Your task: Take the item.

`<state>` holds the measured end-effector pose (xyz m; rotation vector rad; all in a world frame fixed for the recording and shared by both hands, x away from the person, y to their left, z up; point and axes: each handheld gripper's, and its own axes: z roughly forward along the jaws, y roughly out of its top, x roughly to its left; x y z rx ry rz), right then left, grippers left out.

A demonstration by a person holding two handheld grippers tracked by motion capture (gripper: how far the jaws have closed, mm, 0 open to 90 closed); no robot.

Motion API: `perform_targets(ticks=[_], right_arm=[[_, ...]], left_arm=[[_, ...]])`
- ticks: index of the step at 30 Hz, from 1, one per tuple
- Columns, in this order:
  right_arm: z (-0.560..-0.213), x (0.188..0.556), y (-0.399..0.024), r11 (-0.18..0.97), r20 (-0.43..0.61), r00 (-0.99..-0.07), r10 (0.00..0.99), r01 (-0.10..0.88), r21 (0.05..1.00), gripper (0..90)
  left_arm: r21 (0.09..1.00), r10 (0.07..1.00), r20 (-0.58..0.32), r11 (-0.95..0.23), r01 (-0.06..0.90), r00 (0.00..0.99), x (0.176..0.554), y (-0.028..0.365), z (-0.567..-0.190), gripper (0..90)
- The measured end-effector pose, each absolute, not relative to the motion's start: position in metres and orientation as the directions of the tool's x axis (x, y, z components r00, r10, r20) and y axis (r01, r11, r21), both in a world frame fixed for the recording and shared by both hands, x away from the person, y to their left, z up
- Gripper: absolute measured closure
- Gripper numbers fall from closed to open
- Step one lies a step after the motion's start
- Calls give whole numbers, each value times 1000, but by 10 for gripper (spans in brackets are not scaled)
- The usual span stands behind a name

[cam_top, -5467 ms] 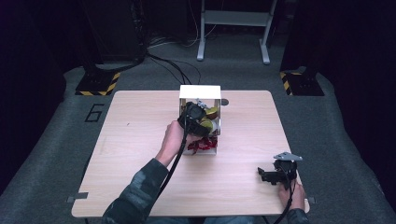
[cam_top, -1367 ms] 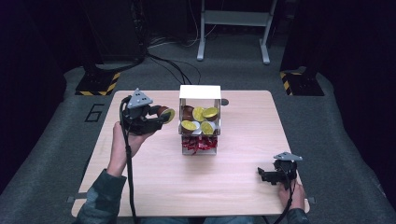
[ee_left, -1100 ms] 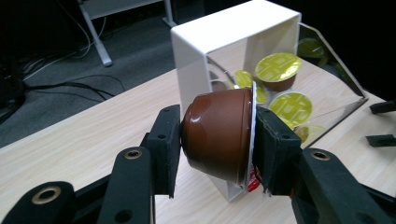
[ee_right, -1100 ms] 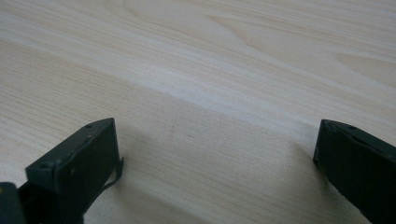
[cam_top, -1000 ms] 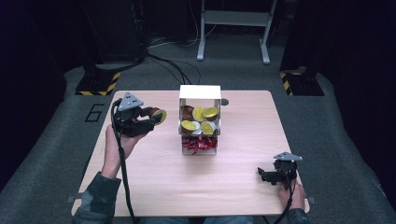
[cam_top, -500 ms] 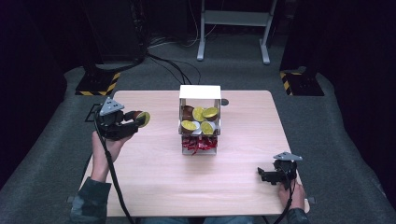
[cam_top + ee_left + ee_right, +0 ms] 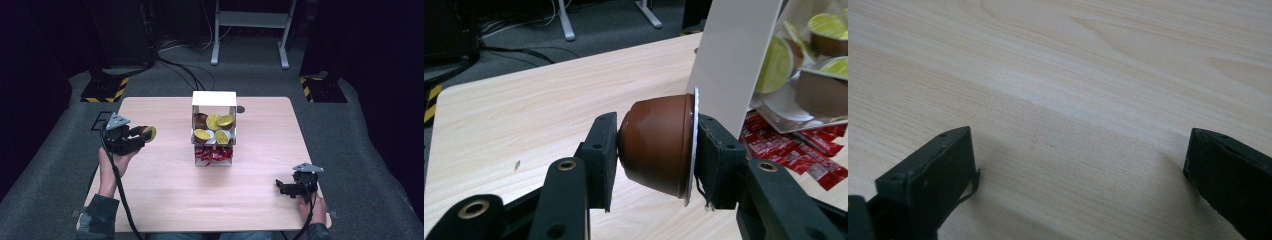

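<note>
Over the surface's [image 7: 165,200] left edge, well apart from the white box [image 7: 214,100], the left claw [image 7: 656,150] clamps a brown pod [image 7: 656,145] base-to-lid, its axis lying level across the jaws. Smooth plastic cup, thin foil lid. Right claw [image 7: 1078,165] rests wide, empty.

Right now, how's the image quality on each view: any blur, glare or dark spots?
High view: table evenly lit, surroundings very dark. Left gripper view: brown capsule sharp, box behind it slightly soft, its white wall bright. Right gripper view: wood grain soft, the open jaws cast faint shadows.
</note>
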<state>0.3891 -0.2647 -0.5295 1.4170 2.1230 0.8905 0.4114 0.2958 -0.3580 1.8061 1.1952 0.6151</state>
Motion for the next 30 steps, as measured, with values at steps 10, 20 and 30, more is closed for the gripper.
perform_targets(ticks=[10, 20, 30], right_arm=[[-530, 389, -264, 264, -1, -379, 925, 643, 719, 0], [-529, 389, -264, 265, 0, -381, 925, 645, 717, 0], [-530, 389, -265, 268, -4, -380, 925, 644, 716, 0]], left_arm=[[844, 917, -74, -152, 515, 391, 418, 302, -386, 554], [837, 925, -86, -135, 530, 371, 419, 305, -407, 553], [825, 929, -80, -141, 548, 360, 423, 300, -428, 553]])
